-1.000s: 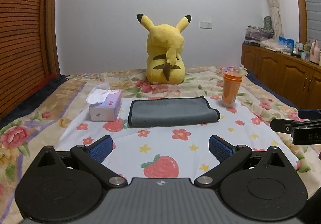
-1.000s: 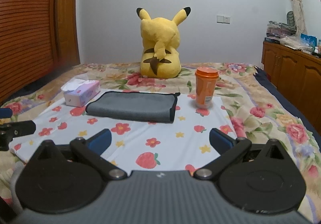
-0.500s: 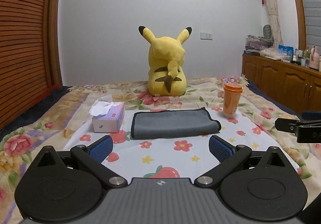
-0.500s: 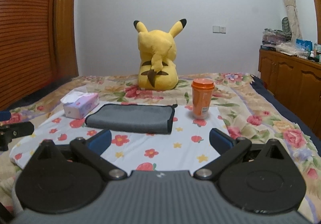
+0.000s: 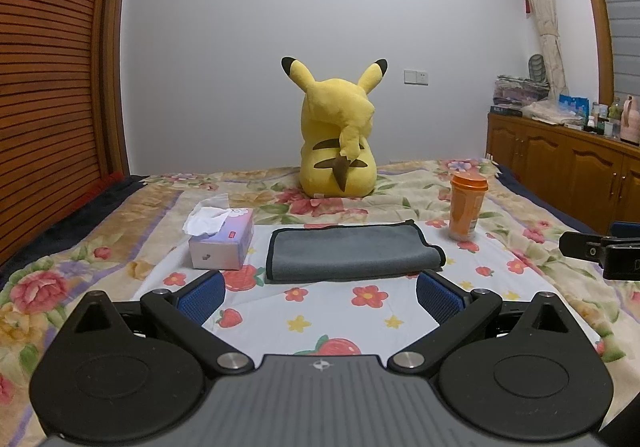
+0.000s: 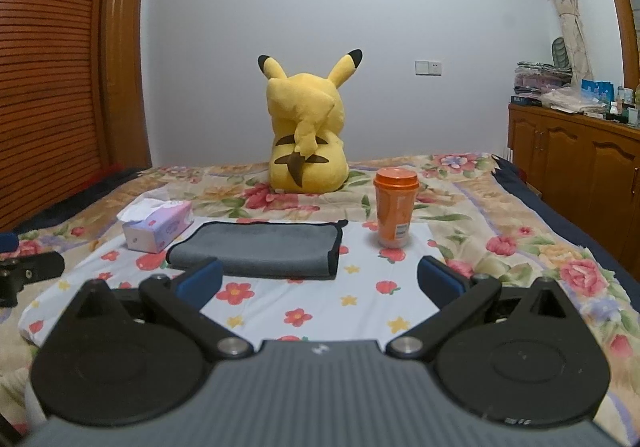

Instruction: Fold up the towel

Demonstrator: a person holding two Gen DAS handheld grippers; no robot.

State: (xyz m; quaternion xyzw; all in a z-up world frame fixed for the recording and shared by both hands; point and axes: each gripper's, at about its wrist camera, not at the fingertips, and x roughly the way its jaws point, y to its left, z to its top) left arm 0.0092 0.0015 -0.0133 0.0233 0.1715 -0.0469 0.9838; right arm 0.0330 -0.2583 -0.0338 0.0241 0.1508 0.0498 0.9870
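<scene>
A grey towel with a black hem [image 5: 352, 251] lies folded flat on a white flowered cloth [image 5: 332, 311] on the bed; it also shows in the right wrist view [image 6: 260, 249]. My left gripper [image 5: 320, 291] is open and empty, held low in front of the towel and apart from it. My right gripper [image 6: 320, 281] is open and empty, also short of the towel. The right gripper's tip shows at the right edge of the left wrist view [image 5: 600, 249], and the left gripper's tip at the left edge of the right wrist view [image 6: 28, 271].
A tissue box [image 5: 222, 241] sits left of the towel, an orange cup with a lid [image 5: 466, 207] to its right. A yellow plush toy [image 5: 340, 139] sits behind. A wooden cabinet [image 5: 568, 171] runs along the right, a slatted wooden wall [image 5: 52, 87] on the left.
Both grippers have dropped lower and tilted up, so the towel sits lower in each view and more wall shows. The towel has not moved. Both grippers stay open.
</scene>
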